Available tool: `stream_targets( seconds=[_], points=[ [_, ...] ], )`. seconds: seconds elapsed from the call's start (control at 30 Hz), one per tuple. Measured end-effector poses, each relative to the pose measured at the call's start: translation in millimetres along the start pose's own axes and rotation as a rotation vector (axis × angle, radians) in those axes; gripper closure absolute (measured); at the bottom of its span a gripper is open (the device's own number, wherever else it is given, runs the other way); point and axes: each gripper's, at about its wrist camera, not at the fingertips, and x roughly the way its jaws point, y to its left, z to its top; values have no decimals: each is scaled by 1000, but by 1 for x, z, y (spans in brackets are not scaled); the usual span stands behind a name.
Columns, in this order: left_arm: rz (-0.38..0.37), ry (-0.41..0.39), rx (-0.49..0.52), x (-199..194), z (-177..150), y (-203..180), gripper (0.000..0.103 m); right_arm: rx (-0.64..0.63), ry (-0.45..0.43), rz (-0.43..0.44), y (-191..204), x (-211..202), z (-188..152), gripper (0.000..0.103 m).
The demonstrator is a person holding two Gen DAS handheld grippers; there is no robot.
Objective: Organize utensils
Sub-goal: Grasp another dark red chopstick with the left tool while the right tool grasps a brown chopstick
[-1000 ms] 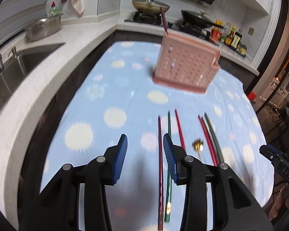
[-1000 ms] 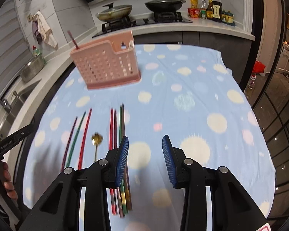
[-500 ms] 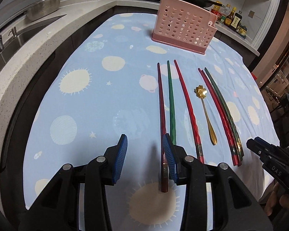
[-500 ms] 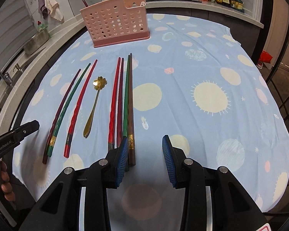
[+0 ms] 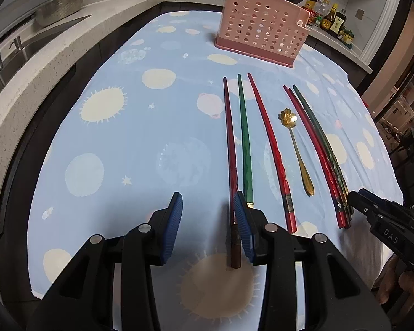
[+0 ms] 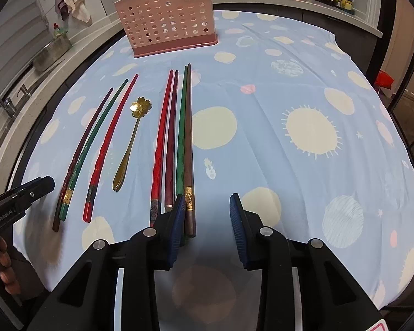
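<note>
Both claws pitched steeply down over the tablecloth [image 5: 129, 138], left gripper [image 5: 208, 220] jaws apart, dark red chopstick [image 5: 230, 149] beside its right pad, right gripper [image 6: 207, 218] jaws just narrowing around nothing, brown chopstick [image 6: 189, 149] beside its left pad, pink holder [image 6: 168, 19] far ahead, hand [image 6: 5, 264] visible only from the right wrist.

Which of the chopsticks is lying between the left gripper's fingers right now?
The dark red chopstick, leftmost in the row, beside the green one. Its butt end lies between the left gripper fingers.

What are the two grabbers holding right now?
Nothing yet. The left gripper and right gripper are both open, low over the thick ends of the chopsticks lying on the tablecloth.
</note>
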Motion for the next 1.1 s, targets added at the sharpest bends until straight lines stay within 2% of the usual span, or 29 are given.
stream_targets(
  seconds=[0.27, 0.5, 0.6, 1.1],
  points=[
    [-7, 15, 11, 5, -3, -4, 66, 1, 8, -11, -3, 4, 1, 75],
    [-8, 22, 15, 9, -6, -4, 66, -4, 11, 4, -2, 6, 1, 90],
    [-10, 24, 26, 9, -7, -6, 67, -1, 12, 11, -2, 6, 1, 93],
    [-29, 32, 36, 3, -22, -6, 71, -3, 14, 21, -1, 3, -3, 95]
  ],
)
